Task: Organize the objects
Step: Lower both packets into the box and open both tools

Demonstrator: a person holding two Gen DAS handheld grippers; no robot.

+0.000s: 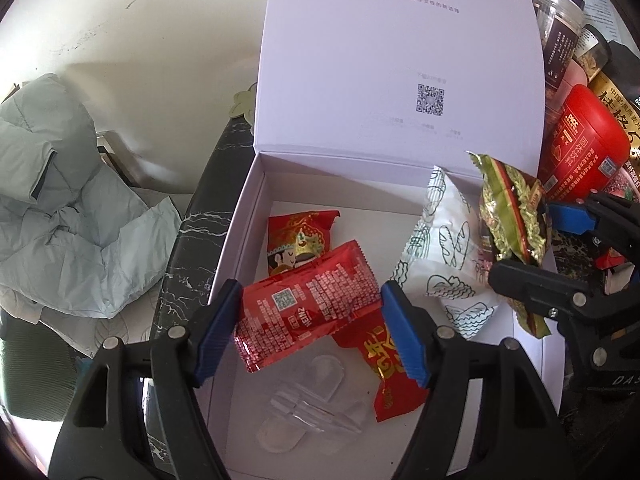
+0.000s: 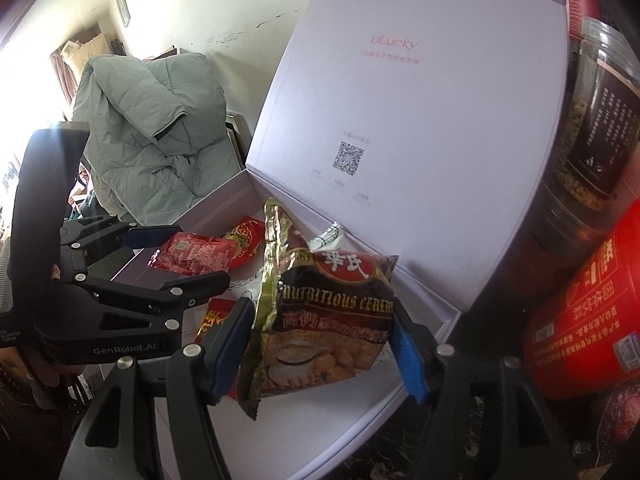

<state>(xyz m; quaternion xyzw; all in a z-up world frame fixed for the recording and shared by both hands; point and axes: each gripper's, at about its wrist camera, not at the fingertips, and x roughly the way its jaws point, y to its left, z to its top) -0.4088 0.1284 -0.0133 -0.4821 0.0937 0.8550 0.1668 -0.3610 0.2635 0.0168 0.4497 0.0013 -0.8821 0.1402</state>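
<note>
Over the open white box, the left gripper pinches a red Heinz sachet between its blue pads, jaws clamped on both ends, sachet hanging above the box floor. Below it, inside the box: a red cartoon-face packet at 12 o'clock from the sachet, a red-and-gold packet at 5 o'clock, clear plastic pieces at 6 o'clock, and a white leaf-print pouch at 2 o'clock. Right gripper grips a green-gold cereal packet, jaws closed on its sides, over the box's right part. Box lid stands upright behind. Red canister and clear jars sit outside at 2 o'clock; pale green jacket at 9 o'clock.
</note>
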